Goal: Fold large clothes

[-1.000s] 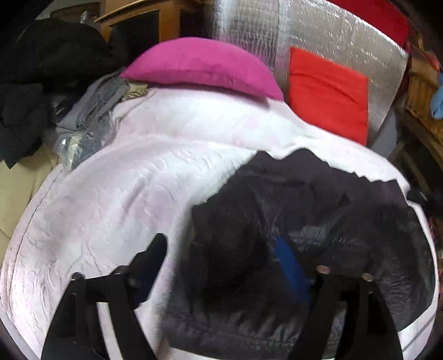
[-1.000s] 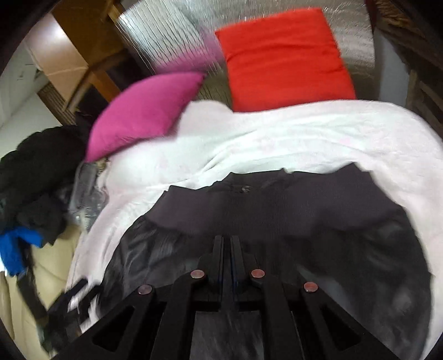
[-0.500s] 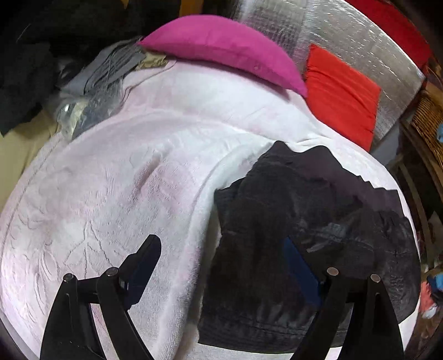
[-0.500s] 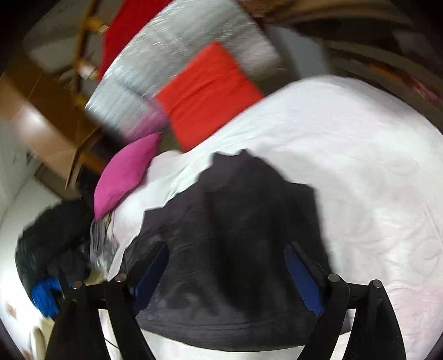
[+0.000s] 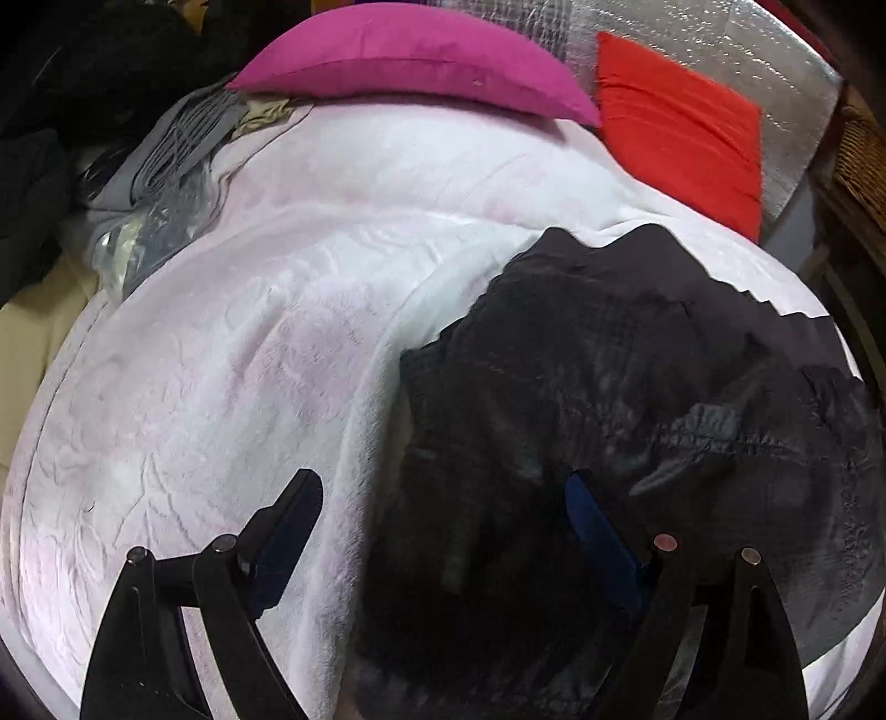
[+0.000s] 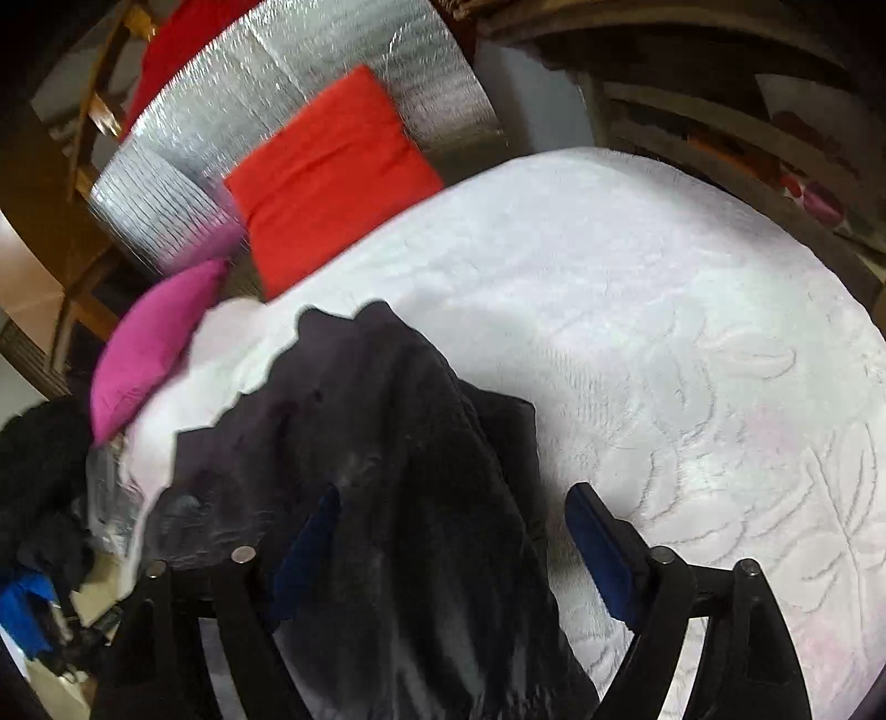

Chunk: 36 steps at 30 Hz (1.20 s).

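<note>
A dark, shiny black jacket (image 5: 637, 387) lies folded in a heap on the white bedspread (image 5: 249, 360). In the left wrist view my left gripper (image 5: 443, 515) is open and empty, straddling the jacket's left edge from above. In the right wrist view the jacket (image 6: 376, 443) lies at lower left on the bedspread (image 6: 664, 332). My right gripper (image 6: 448, 520) is open and empty over the jacket's right edge. Whether the fingers touch the cloth cannot be told.
A magenta pillow (image 5: 410, 61) and a red cushion (image 5: 681, 122) lean on a silver foil panel (image 5: 637, 22) at the bed's head. Grey and black clothes (image 5: 166, 144) are piled at the left. Wooden furniture (image 6: 720, 138) stands right of the bed.
My right gripper opened, let go of the jacket and swung to its right edge. My left gripper stayed open and drew slightly back over the jacket's left edge.
</note>
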{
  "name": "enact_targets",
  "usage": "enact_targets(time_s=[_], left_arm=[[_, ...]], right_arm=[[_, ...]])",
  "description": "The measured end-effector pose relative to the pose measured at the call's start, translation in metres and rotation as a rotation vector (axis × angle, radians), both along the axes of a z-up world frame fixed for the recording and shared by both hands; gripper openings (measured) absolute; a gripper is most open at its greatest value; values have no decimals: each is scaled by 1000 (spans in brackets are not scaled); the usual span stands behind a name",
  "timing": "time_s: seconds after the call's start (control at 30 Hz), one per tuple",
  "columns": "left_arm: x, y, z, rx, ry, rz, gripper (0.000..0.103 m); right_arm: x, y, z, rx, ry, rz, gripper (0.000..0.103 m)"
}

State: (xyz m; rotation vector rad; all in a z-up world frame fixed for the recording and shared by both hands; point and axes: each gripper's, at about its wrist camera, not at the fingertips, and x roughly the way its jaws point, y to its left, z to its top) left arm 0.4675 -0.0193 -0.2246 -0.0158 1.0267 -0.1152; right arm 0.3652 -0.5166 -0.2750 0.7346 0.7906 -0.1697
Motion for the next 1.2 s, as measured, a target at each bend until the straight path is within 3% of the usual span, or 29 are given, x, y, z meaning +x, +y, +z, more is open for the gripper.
enact_targets(time_s=[0.07, 0.1, 0.17, 0.27, 0.33, 0.4, 0.53, 0.6, 0.63, 0.67, 0.7, 0.77, 0.87, 1.07, 1.2], left_arm=[[0, -4, -1, -42, -8, -24, 58], [2, -7, -1, -41, -13, -27, 57], [2, -13, -2, -16, -40, -38, 40], [2, -11, 5, -23, -74, -11, 22], [3, -5, 11, -64, -97, 7, 20], [5, -3, 12, -68, -112, 27, 20], [11, -4, -1, -30, -55, 49, 37], [10, 0, 5, -38, -42, 51, 50], [9, 5, 10, -64, -39, 47, 67], [7, 9, 13, -87, -41, 50, 77], [5, 16, 19, -122, -57, 68, 78], [3, 26, 27, -163, -73, 90, 80], [7, 42, 29, -247, -55, 95, 88], [29, 59, -13, -451, 186, 89, 89], [32, 52, -19, -483, 200, 36, 89]], right_arm=[[11, 11, -2, -27, 26, 34, 37], [19, 21, -1, -92, 70, 46, 32], [23, 36, 2, -190, 85, 66, 15], [15, 38, 14, -248, 55, 17, 11], [7, 32, 26, -250, 3, -32, 10], [5, 29, 24, -250, -2, -46, 10], [18, 25, -25, -188, 102, -48, 11], [13, 20, -15, -129, 70, -40, 15], [10, 15, -9, -87, 42, -34, 16], [4, 9, -3, -25, 0, -26, 20], [-3, 1, 2, 34, -37, -19, 27], [-17, -13, 5, 116, -91, -17, 90], [-38, -36, 8, 208, -209, -56, 94], [-40, -55, -24, 336, -147, 85, 94], [-36, -67, -50, 432, -126, 136, 94]])
